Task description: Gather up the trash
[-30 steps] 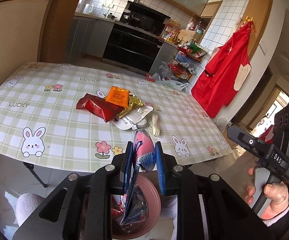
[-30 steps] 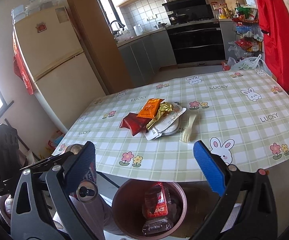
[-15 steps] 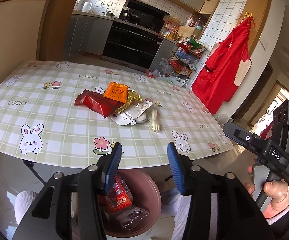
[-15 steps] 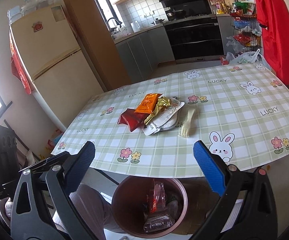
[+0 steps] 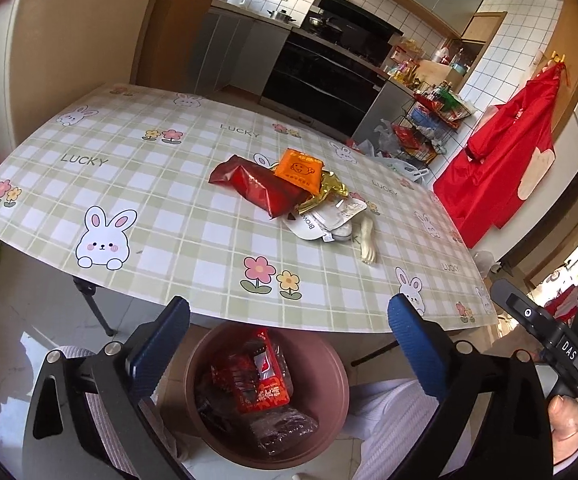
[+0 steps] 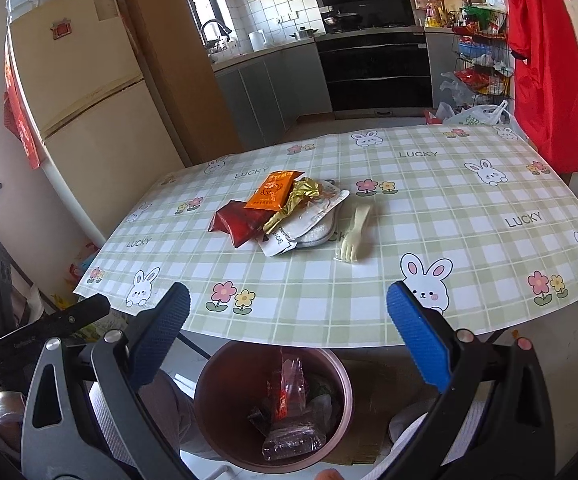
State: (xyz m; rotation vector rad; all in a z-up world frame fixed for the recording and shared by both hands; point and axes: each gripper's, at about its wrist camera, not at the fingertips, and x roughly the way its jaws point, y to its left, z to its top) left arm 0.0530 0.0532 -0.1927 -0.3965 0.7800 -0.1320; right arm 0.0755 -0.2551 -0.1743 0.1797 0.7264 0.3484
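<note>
A brown round bin (image 5: 329, 432) (image 6: 213, 420) stands on the floor under the table's near edge, holding several wrappers, a red one (image 5: 263, 380) on top. My left gripper (image 5: 289, 324) hangs above it, its jaws still opening, nothing between them. My right gripper (image 6: 287, 312) is open and empty over the same bin. On the checked tablecloth (image 5: 161, 240) (image 6: 469, 232) lies a heap: a dark red packet (image 5: 257, 188) (image 6: 235, 222), an orange packet (image 5: 299, 168) (image 6: 275, 190), gold foil (image 5: 325, 190) (image 6: 295, 202), white wrappers (image 5: 321, 224) (image 6: 305, 228) and a cream plastic fork (image 5: 367, 240) (image 6: 355, 236).
A person's knees in light trousers (image 5: 393, 420) flank the bin. A hand (image 5: 567, 416) holds the right gripper's handle. A fridge (image 6: 85, 92), kitchen counters, a stove (image 6: 373, 60), a wire rack (image 5: 433, 132) and a red apron (image 5: 501, 156) stand beyond the table.
The left gripper opened wide and let go of the pink and blue wrapper, which dropped into the bin. It also sank slightly. The right gripper stayed open and hardly moved.
</note>
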